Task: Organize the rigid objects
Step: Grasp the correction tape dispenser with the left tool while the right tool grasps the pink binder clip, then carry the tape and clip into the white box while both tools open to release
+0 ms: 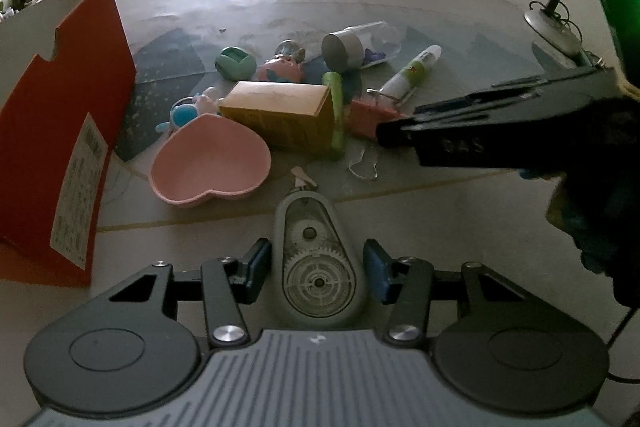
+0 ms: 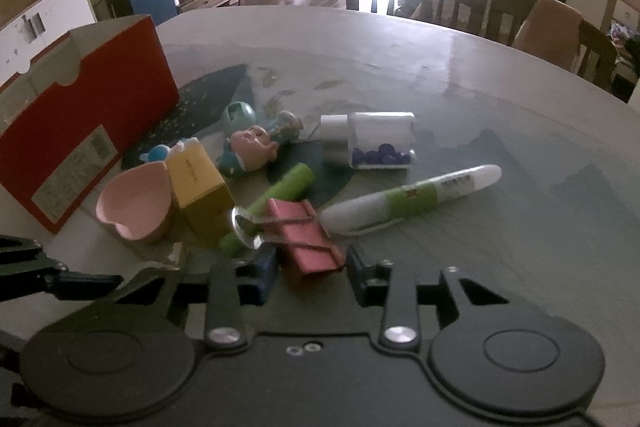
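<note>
Clutter for sorting lies in a loose heap mid-table [image 1: 440, 211], and the red box [image 1: 60, 131] stands at its nine o'clock, open-topped, plain cardboard with a white label; I judge it the bin for everything.

Next down in size: a yellow carton [image 1: 280, 115], matte and square-edged, touching a glossy pink heart dish [image 1: 210, 167] at its seven o'clock. At the carton's one o'clock lies a clear jar [image 1: 360, 45] on its side, with dark beads inside in the right view. A white glue pen [image 1: 408, 75] with a green band lies at three o'clock, a green tube [image 1: 336, 107] leans along the carton's right face, and a pink binder clip [image 2: 306, 239] with wire handles lies just beside it. Small plastic figures and a teal ball sit at twelve o'clock.

Smallest, nearest: a grey teardrop tape roller [image 1: 316, 259], smooth shell with a clear window over gears.

Left gripper [image 1: 316, 271] brackets the roller, jaws spread with a slim gap each side, gripping nothing yet. Right gripper [image 2: 312, 275] is likewise wide, the clip's rear between its pads, with no contact showing.

To do this well, I'd close the left squarely across the roller's wide round end, where the shell is stiffest, then lift straight before swinging to nine o'clock. The right should pinch the clip's flat painted body, not the springy wire loops, which would slip.
</note>
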The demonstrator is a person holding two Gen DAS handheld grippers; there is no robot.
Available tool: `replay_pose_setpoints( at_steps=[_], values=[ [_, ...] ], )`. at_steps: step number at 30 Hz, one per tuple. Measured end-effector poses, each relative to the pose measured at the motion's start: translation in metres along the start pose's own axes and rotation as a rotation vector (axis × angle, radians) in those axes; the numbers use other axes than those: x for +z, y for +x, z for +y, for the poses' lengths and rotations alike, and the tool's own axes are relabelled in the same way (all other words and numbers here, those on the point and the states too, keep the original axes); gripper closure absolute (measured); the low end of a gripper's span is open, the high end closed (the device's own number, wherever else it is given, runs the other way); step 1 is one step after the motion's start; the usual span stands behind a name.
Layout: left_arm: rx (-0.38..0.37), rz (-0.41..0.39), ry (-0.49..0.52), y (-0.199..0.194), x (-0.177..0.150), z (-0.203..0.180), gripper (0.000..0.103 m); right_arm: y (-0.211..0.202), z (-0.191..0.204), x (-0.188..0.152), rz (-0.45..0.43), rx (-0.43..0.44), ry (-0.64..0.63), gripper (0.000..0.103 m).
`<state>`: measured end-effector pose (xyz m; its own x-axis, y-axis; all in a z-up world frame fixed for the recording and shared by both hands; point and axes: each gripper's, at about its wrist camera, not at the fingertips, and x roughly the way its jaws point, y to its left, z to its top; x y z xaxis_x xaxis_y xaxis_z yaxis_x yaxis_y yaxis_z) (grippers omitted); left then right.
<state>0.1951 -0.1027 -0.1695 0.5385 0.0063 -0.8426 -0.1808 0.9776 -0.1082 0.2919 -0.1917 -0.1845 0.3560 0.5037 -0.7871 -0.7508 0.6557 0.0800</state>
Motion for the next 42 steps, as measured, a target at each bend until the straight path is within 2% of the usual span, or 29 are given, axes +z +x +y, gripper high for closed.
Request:
replay_pose_setpoints(
  at_steps=[16,27,42],
  values=[
    [-0.024,-0.025,-0.04,-0.026,-0.003,0.009,0.053,-0.054,0.015,-0.015,-0.058,0.024,0.077,0.074],
    [-0.04,-0.079,-0.054,-0.057,0.006,0.021,0.053,-0.089,0.029,-0.021,-0.089,0.024,0.102,0.075],
    [-0.051,-0.19,-0.003,-0.12,0.032,0.061,0.053,-0.134,0.068,0.016,-0.194,-0.008,0.091,0.075]
  ],
)
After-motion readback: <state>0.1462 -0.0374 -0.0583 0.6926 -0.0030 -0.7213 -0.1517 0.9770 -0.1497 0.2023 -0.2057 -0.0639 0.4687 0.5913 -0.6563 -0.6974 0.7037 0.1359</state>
